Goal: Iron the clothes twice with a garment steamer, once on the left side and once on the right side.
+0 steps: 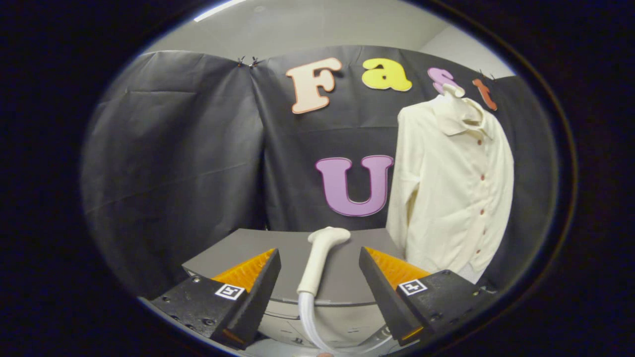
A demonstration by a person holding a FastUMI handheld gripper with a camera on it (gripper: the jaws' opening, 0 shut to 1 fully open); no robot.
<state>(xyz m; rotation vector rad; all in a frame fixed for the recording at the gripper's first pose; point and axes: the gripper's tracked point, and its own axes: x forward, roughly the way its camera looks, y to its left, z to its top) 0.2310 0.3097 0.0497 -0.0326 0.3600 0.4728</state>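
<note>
The gripper (320, 258) stands wide, its two fingers well apart and pressing on nothing, with the steamer head (320, 258) lying between them on the grey counter (342, 282). The handle runs back toward the gripper and its nozzle end points away, turned a little to the right; a clear hose (307, 317) leaves the near end of the handle and curves down below the fingers. The shirt (454, 183), pale with a row of buttons down its front, hangs upright on a form beyond the right finger, well apart from the steamer head and higher than it. Nothing has been picked up yet, so the first risk is in the grasp: the handle looks smooth and rounded, and if the fingers close too near its thin end or off its middle, it could roll or twist out. The hose is the next worry, since it trails close under the fingers and may get pinched in the grasp or drag on the counter edge and tug the head aside when lifted. Swinging right toward the shirt, the nozzle could snag the near sleeve and pull the garment askew on its form.
</note>
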